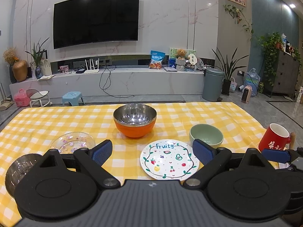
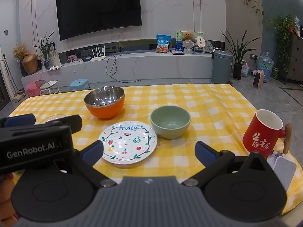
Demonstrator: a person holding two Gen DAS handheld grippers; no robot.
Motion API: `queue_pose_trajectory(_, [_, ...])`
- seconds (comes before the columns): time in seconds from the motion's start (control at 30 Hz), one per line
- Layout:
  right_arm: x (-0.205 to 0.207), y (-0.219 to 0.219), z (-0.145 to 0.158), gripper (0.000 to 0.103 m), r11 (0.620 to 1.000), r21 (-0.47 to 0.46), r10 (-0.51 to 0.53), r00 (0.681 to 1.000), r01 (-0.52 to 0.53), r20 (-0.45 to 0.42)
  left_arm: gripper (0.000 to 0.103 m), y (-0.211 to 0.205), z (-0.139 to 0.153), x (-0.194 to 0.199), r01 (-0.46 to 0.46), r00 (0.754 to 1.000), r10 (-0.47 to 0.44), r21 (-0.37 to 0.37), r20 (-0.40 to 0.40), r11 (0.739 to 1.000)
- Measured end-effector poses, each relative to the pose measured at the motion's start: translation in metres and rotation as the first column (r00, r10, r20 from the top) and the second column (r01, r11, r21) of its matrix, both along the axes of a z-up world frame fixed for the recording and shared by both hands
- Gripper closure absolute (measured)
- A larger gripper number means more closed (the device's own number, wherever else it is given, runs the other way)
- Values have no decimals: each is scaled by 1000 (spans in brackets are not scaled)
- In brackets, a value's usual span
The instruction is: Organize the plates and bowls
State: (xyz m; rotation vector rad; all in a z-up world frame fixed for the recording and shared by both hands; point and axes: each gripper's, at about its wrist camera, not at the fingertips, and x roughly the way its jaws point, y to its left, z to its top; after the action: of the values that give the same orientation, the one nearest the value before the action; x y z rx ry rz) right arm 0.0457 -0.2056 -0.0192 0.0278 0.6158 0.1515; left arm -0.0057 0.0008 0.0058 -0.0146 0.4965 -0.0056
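Observation:
A white "Fruity" plate [image 1: 169, 159] [image 2: 129, 142] lies near the front of the yellow checked table. Behind it stand an orange bowl with a steel inside [image 1: 135, 120] [image 2: 105, 102] and a pale green bowl [image 1: 206, 135] [image 2: 170, 121]. A clear glass plate with pink flowers [image 1: 73, 141] [image 2: 54, 117] and a small steel bowl [image 1: 19, 167] sit at the left. My left gripper [image 1: 152, 152] is open above the white plate. My right gripper [image 2: 149, 152] is open too, just right of that plate, with nothing between its fingers.
A red mug [image 1: 274, 137] [image 2: 264, 131] with a wooden handle stands at the table's right edge, with a grey pad [image 2: 285, 171] beside it. The left gripper's body [image 2: 36, 143] fills the left of the right wrist view. Beyond the table are a TV wall, stools and a bin.

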Motion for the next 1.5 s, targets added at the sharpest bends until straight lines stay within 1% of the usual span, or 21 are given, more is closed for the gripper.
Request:
queue_pose_trajectory(0.83, [0,1,-1,3,1000,-22,-4,1000,4,7,0,-2,-2,-1,7,1000,-7,5,-4,1000])
queue_pose_trajectory(1.5, [1,2,0,3,1000,-7,12,1000,-12,4,0,-2,-3,-1,9,1000,-9,5,-10,1000])
